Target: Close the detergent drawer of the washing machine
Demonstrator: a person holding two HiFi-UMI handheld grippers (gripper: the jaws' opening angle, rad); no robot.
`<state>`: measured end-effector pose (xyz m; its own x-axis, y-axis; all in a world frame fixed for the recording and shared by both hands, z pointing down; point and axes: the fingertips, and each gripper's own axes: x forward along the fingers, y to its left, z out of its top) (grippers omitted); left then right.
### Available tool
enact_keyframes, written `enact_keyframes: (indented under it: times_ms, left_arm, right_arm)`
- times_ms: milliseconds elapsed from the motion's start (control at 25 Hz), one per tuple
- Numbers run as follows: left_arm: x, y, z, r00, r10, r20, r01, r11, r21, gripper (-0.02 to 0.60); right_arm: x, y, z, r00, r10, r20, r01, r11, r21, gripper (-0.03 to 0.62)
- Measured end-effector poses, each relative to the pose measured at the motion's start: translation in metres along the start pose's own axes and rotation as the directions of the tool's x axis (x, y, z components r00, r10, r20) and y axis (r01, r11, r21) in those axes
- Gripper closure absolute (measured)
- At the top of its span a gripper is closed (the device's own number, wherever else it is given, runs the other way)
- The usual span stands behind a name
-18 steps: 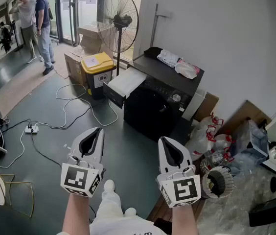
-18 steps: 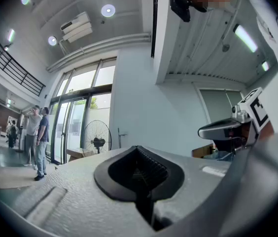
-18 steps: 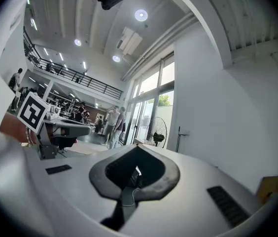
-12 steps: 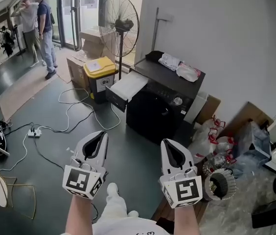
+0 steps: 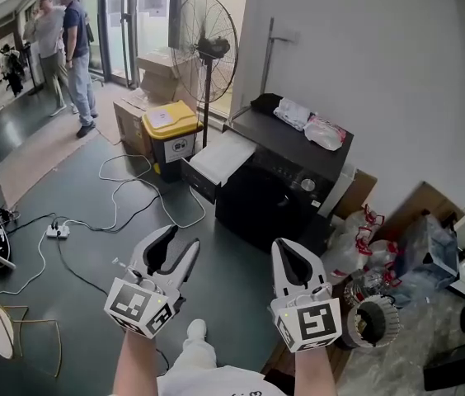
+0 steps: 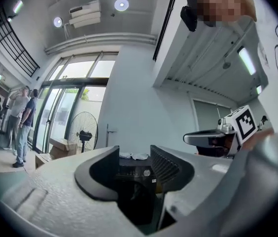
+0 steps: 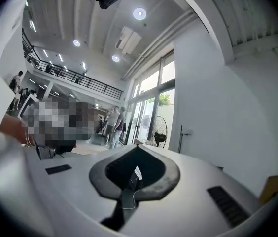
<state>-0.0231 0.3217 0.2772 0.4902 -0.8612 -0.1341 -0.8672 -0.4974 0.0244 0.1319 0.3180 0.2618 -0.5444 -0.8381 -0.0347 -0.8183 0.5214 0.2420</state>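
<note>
head view looks down; gripper views level (all share fan (image 5: 206, 35))

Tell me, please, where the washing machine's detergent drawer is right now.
In the head view it is near the centre: the detergent drawer juts open from the left end of the washing machine, beside the yellow bin.

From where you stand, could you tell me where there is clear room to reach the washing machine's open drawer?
The dark floor between you and the washing machine is bare right up to the open drawer. Left of that, cables loop beside the yellow bin. Right of the machine, bags and a spool crowd the floor.
</note>
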Motion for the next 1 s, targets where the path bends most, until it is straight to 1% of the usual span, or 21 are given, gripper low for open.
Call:
enact_keyframes:
  times_ms: [120,160,280,400,480,560,640,800,920,1000]
  left_arm:
    - [0.019,0.02,-0.01,0.999,-0.028,-0.017,0.027,0.999,-0.046,0.301]
    - [0.025,0.027,-0.013,0.999,-0.026,-0.022,0.025,0.998,-0.058,0.293]
    - [0.04,0.052,-0.02,1.0,-0.012,-0.028,0.01,0.998,-0.061,0.288]
    - [0.057,0.074,-0.02,1.0,-0.012,-0.024,0.01,0.998,-0.058,0.29]
    - [0.068,0.09,-0.019,1.0,-0.024,-0.001,0.023,0.996,-0.088,0.29]
    - [0.078,0.106,-0.017,0.999,-0.039,0.029,0.043,0.99,-0.135,0.29]
    - [0.089,0.121,-0.019,0.998,-0.051,0.034,0.056,0.985,-0.164,0.288]
    - [0.105,0.146,-0.027,0.998,-0.055,0.014,0.057,0.981,-0.188,0.288]
    - [0.114,0.161,-0.036,0.999,-0.037,-0.008,0.035,0.979,-0.201,0.29]
    - [0.119,0.168,-0.045,0.999,-0.021,-0.038,0.013,0.981,-0.196,0.29]
  right_arm:
    - [0.026,-0.006,-0.004,1.0,-0.004,-0.004,0.004,1.0,-0.004,0.605]
    - [0.035,-0.009,-0.005,1.0,-0.007,-0.005,0.007,1.0,-0.003,0.605]
    - [0.061,-0.015,-0.006,1.0,-0.013,-0.005,0.013,1.0,0.002,0.605]
    - [0.087,-0.022,-0.007,1.0,-0.021,-0.012,0.021,1.0,-0.004,0.605]
    - [0.106,-0.027,-0.008,0.999,-0.027,-0.018,0.026,1.0,-0.007,0.605]
    - [0.123,-0.031,-0.008,0.999,-0.035,-0.024,0.035,0.999,-0.009,0.605]
    - [0.14,-0.033,-0.008,0.999,-0.044,-0.026,0.044,0.999,-0.014,0.605]
    - [0.164,-0.035,-0.013,0.997,-0.068,-0.037,0.068,0.998,-0.017,0.605]
    - [0.176,-0.035,-0.02,0.996,-0.069,-0.056,0.068,0.998,-0.017,0.605]
    - [0.182,-0.035,-0.027,0.995,-0.065,-0.073,0.064,0.998,-0.011,0.605]
